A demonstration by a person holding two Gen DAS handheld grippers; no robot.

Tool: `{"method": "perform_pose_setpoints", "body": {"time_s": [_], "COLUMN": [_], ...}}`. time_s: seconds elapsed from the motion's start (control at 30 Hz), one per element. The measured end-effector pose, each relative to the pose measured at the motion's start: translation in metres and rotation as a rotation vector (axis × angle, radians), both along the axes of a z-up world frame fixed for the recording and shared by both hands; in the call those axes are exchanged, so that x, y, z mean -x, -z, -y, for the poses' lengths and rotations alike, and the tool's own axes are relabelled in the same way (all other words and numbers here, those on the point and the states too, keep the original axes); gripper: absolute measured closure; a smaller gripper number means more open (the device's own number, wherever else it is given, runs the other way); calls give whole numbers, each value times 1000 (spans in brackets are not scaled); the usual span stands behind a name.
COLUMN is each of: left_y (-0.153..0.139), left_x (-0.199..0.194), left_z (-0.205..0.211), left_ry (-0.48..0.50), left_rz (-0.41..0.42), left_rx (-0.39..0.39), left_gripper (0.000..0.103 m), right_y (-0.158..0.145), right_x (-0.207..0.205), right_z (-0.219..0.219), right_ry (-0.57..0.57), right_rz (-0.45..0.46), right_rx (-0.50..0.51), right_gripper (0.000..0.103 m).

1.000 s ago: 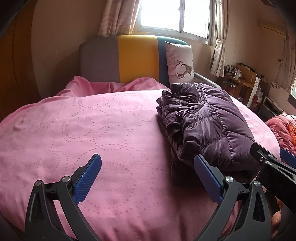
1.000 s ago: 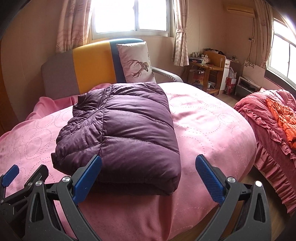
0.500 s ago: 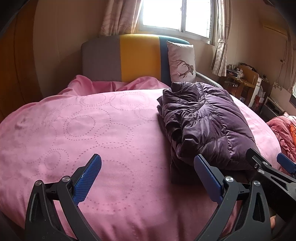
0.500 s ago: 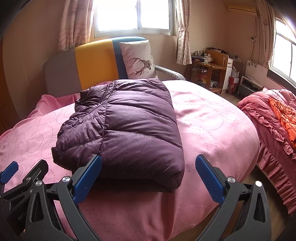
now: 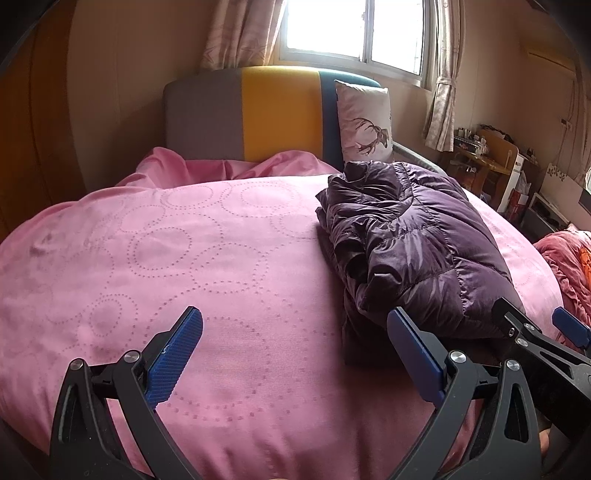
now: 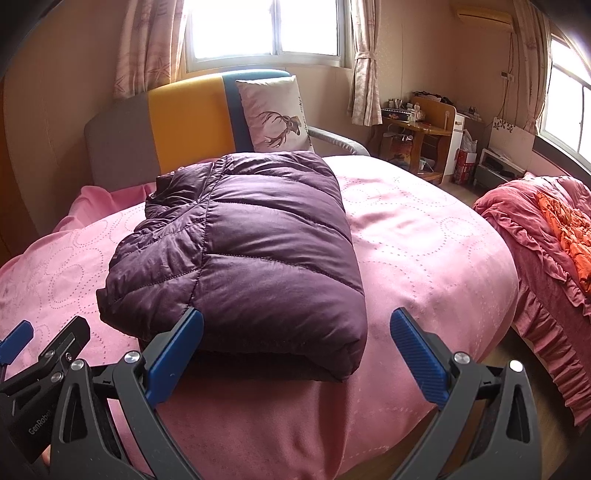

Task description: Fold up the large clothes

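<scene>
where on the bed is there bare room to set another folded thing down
Widest bare patch: the pink bedspread left of the jacket, in front of the left claw. A narrower strip lies between the jacket and the bed's right edge. Crowded: the head end, by the bunched sheet and pillow.

Daylight only, from window (image 5: 354, 33) behind headboard; panes blown out to white, no detail outside. Same window (image 6: 266, 29) overexposed in right wrist view; second window (image 6: 569, 107) at right edge also clipped. Room otherwise warm, dim. Soft sheen on purple down jacket (image 6: 258, 236), dark shadow under its near edge. Pink bedspread (image 5: 166, 258) evenly lit, mild highlights. Strong fisheye bend, black vignette in corners. Focus acceptable overall; far desk clutter soft.
</scene>
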State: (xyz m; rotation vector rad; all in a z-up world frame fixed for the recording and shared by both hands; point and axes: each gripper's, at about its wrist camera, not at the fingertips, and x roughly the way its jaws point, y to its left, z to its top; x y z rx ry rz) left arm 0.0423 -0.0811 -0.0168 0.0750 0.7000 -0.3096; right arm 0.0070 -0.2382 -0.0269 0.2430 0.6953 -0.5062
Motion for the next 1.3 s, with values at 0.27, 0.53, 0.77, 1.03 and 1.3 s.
{"method": "perform_pose_setpoints", "body": {"time_s": [0.27,0.53,0.77,1.03,1.3], "left_y": [-1,-1,0,0,-1], "left_x": [1,1,2,3,3], "left_z": [-3,-2,-2,-3,-2], "left_ry": [-3,-1,-3,-4,-5], "left_rz": [-5,-8,-13,-10,-8], "left_rx": [9,9,8,11,10], "left_gripper": [4,4,4,4,4], "right_y": [-1,-1,0,0,-1], "right_x": [1,0,1,2,2], "right_z": [-1,-1,-1,-1,-1], "right_ry": [-2,-6,-12,-15,-19], "right_rz": [1,-3,-3,-2,2], "right_rx": [-10,-10,-17,-22,-22], "right_gripper": [2,2,2,2,2]}}
